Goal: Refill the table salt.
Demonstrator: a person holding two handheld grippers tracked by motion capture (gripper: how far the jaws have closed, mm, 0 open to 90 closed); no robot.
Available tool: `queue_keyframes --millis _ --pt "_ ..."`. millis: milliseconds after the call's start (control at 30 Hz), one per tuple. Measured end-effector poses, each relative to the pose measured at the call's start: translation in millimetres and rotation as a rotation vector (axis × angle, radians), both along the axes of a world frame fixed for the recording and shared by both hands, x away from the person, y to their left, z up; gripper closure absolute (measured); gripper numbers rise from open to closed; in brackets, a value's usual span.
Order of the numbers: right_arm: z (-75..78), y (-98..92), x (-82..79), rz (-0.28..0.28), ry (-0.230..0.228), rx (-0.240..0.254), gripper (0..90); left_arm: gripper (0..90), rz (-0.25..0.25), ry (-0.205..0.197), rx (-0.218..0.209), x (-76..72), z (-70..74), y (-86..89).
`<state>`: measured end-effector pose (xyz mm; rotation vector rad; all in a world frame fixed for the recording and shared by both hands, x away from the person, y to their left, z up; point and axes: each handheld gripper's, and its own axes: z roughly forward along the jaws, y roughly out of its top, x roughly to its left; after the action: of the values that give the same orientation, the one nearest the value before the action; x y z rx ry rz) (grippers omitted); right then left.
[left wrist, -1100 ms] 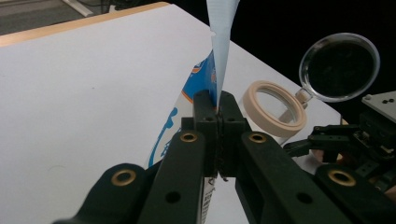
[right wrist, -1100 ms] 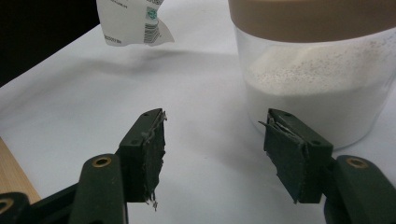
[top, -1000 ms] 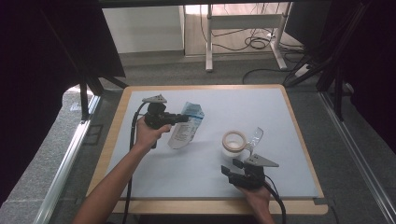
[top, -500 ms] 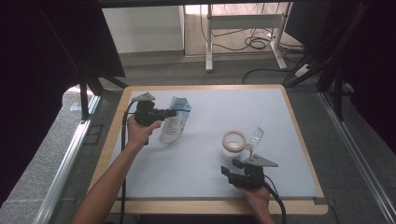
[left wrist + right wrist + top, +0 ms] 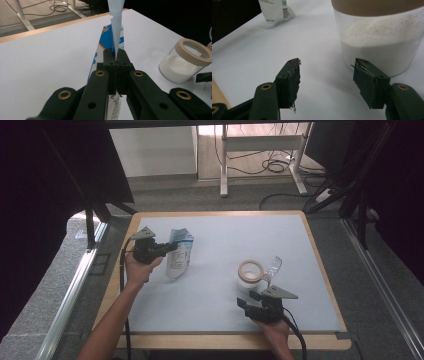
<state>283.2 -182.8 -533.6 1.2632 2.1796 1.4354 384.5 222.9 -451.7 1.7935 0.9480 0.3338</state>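
White powder fills the jar mid-tabletop; the left tool is clenched on the bag at the left, the right tool released. Next probably comes setting the bag down gently.

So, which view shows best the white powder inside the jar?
The right gripper view: the jar stands close, so the powder shows through its clear wall. The left gripper view shows it smaller at the right edge; the high view shows mainly its rim.
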Motion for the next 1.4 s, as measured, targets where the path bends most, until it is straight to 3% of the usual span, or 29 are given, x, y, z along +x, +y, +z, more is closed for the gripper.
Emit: queue_keyframes --millis 300,633,800,1000,1200,1400 --pt "0.5 -1.3 0.3 -0.006 0.001 0.006 38.3 88.0 0.022 0.013 -0.042 -11.4 -8.2 15.7" --pt "0.1 -1.3 0.4 -0.008 0.000 0.008 38.3 81.1 0.031 0.014 -0.026 -20.8 -13.5 20.1" --pt "0.5 -0.4 -0.1 -0.006 0.000 0.011 38.3 68.2 0.054 0.000 -0.031 -24.3 -17.1 19.0" --pt "0.1 0.3 -0.2 -0.001 0.001 0.010 38.3 51.5 0.071 0.010 0.005 -27.8 -23.2 16.9" --pt "1.2 1.5 -1.2 0.005 -0.002 0.011 38.3 46.3 0.079 0.019 0.034 -35.3 -32.5 15.9" --pt "4.0 0.9 -4.5 0.017 -0.022 -0.001 38.3 42.3 0.074 0.034 0.028 -39.9 -38.6 18.4"
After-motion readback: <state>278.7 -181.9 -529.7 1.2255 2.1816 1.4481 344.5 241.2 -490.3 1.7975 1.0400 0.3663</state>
